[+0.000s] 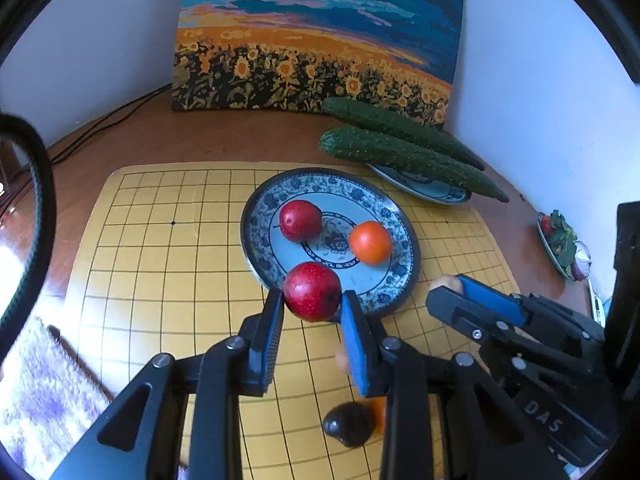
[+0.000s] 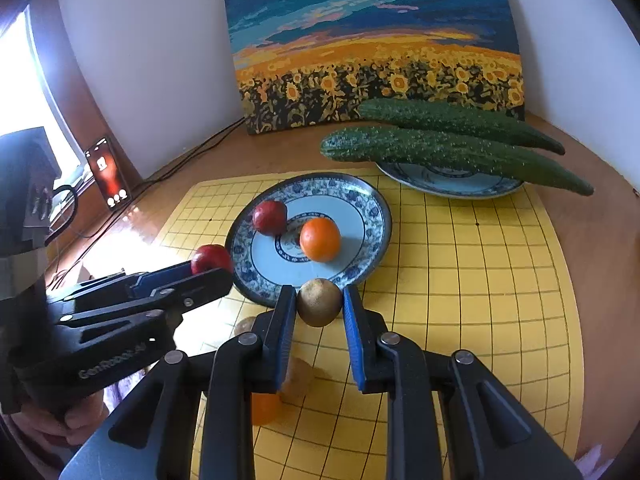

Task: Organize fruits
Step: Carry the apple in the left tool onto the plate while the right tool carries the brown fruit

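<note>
My left gripper (image 1: 312, 304) is shut on a red apple (image 1: 312, 291) and holds it at the near rim of the blue-patterned plate (image 1: 260, 204). A second red apple (image 1: 300, 220) and an orange (image 1: 370, 242) lie on that plate. My right gripper (image 2: 319, 308) is shut on a brown kiwi (image 2: 319, 301) at the plate's near rim (image 2: 372, 200). The right wrist view shows the left gripper (image 2: 212, 270) with its apple (image 2: 211, 258) to the left. A dark fruit (image 1: 349, 424) and an orange one (image 2: 264, 408) lie on the board below.
A yellow grid board (image 1: 160, 260) covers the wooden table. A second plate (image 2: 452, 182) with two cucumbers (image 2: 452, 150) stands at the back right. A sunflower painting (image 1: 316, 40) leans on the wall. A phone (image 2: 108, 174) stands at the left. A dish of vegetables (image 1: 560, 244) sits far right.
</note>
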The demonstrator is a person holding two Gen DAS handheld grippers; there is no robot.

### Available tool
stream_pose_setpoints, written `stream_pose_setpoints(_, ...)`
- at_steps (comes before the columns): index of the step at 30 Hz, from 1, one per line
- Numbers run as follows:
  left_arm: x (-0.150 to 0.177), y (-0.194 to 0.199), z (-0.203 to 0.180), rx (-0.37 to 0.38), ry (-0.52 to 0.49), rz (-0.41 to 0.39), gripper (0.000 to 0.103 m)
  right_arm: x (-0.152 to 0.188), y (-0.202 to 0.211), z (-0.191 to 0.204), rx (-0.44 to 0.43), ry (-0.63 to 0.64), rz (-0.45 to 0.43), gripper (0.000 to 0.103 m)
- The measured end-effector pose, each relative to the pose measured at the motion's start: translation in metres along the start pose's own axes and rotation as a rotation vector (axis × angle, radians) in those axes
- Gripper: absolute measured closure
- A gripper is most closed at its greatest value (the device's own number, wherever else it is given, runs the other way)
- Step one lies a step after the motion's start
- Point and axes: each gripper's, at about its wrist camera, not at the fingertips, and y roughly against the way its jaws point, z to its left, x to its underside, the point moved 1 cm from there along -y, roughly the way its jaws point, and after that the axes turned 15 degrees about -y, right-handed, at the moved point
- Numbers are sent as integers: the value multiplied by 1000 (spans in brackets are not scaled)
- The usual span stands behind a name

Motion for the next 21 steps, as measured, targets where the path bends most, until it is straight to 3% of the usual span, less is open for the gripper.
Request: stream_pose_setpoints(21,-17,-29,4,-25,-11,41,72,-38,-23,-8,24,26,-2,78)
